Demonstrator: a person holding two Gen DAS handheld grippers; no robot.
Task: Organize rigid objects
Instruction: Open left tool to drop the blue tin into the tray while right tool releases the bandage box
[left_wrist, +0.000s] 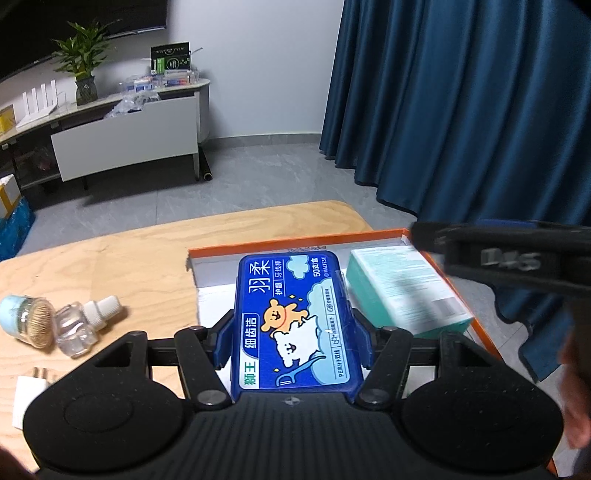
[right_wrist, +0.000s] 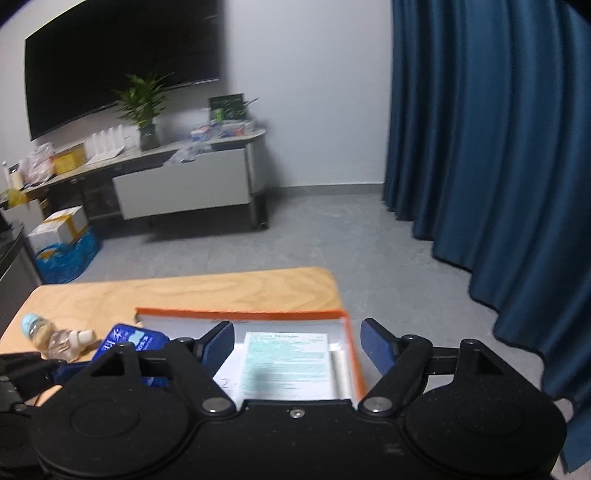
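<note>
Two views agree: from the left wrist, the left hand-held gripper (left_wrist: 293, 328) is clamped on the blue floss box (left_wrist: 295, 325) above the orange-rimmed tray (left_wrist: 295, 242), best lowered flat beside the teal box (left_wrist: 402, 288), while the right wrist shows the right hand-held gripper (right_wrist: 297, 341) spread empty near the bench (right_wrist: 184, 291) edge.

Readable print on the blue floss-pick case

The blue case (left_wrist: 295, 325) carried "狮王" and "细齿洁" at its 6 o'clock end, "羽柔", "护龈 牙线棒", "50支/盒" and "MALTESE" toward 12 o'clock, and "PE高分子双线" along its 3 o'clock edge. The print on the teal box (left_wrist: 402, 291) was too blurred to read.
</note>
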